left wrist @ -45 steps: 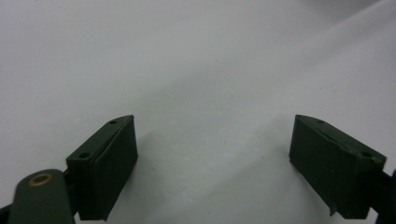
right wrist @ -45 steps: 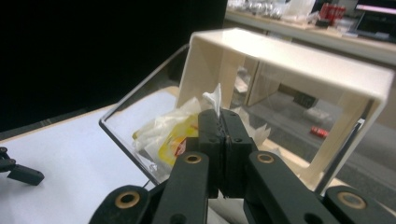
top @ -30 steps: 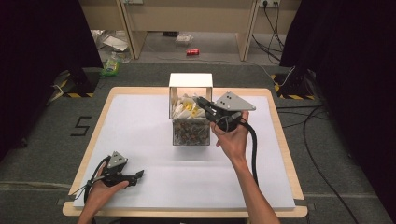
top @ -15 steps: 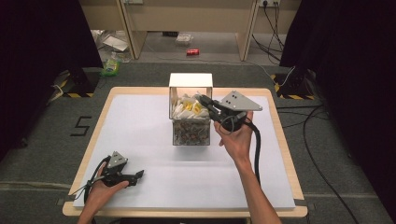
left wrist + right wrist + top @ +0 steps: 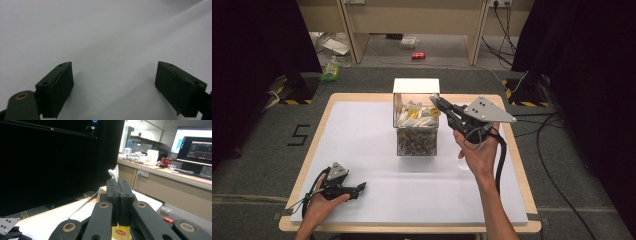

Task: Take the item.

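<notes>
Packet lifted from box, drop-off to come

Right gripper [image 5: 438, 102] hangs over the far right corner of the clear box [image 5: 416, 132] at the middle of the tabletop [image 5: 362, 135]. Its fingers are pressed together on a small packet [image 5: 114, 173], a white edge poking above the tips and a yellow printed part showing below them in the right gripper view. More white and yellow packets [image 5: 414, 116] lie in the box's top layer. Left gripper [image 5: 357, 188] rests at the near left, fingers spread over bare white surface, holding nothing. By my reading the pick is done and the packet is clear of the box; setting it down somewhere remains, and no target is evident.
</notes>
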A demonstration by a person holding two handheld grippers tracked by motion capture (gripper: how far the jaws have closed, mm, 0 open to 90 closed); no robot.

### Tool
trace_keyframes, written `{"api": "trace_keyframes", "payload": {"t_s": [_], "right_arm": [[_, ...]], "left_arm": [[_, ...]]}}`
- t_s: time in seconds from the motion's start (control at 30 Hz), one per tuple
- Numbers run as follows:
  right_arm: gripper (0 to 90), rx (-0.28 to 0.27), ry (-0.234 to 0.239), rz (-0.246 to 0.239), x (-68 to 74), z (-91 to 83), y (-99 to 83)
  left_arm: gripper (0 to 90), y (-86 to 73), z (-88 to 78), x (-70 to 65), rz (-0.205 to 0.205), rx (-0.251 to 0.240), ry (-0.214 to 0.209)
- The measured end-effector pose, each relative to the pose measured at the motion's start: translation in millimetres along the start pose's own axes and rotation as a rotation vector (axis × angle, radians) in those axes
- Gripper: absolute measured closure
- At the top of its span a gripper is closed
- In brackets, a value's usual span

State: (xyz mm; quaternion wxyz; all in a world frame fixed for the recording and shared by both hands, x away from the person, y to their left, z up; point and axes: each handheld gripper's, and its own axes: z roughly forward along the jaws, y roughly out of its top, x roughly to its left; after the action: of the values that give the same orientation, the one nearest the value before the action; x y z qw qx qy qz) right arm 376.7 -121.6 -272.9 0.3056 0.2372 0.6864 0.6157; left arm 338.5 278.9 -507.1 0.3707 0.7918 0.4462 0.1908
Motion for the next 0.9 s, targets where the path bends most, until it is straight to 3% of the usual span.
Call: {"api": "trace_keyframes", "payload": {"t_s": [0.2, 0.47, 0.9], "right_arm": [[90.0, 0.002, -0.014, 0.005, -4.6, -10.0, -1.3], [90.0, 0.044, -0.049, 0.006, -14.1, -26.0, -14.1], [90.0, 0.106, -0.061, 0.015, -19.8, -33.2, -37.2]], "left_arm": [[14.7, 0.0, 0.0, 0.0, 0.000, -0.001, -0.001], [14.7, 0.0, 0.0, 0.0, 0.000, 0.000, 0.000], [14.7, -0.1, 0.1, -0.1, 0.000, -0.001, 0.000]]}}
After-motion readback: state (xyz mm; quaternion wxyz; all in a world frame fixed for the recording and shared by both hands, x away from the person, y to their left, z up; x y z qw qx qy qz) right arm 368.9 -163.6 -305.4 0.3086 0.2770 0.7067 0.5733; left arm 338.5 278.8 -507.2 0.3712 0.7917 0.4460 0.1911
